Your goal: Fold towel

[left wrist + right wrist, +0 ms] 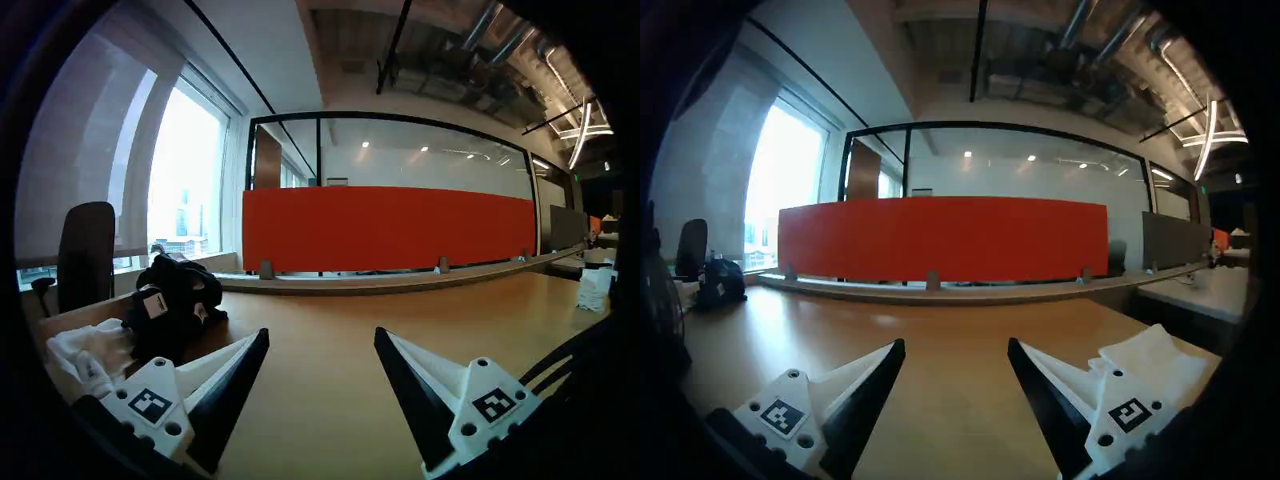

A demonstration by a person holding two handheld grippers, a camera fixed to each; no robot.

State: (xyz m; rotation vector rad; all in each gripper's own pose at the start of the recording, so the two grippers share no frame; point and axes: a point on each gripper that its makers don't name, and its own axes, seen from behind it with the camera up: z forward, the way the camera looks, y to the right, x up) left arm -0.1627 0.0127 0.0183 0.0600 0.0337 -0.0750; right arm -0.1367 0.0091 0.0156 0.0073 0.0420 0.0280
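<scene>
Left tongs (321, 331) and right tongs (955, 342) both hovered low and level over the desk (320, 416), aimed at the red divider (384, 228), wide open, nothing in them. Crumpled white towel (84, 348) sat off left, right beside a black bag (172, 300).

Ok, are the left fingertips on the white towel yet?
Apart. Left gripper view: the left gripper is open, fingertips over bare table; the white towel lies off beside the black bundle.
</scene>
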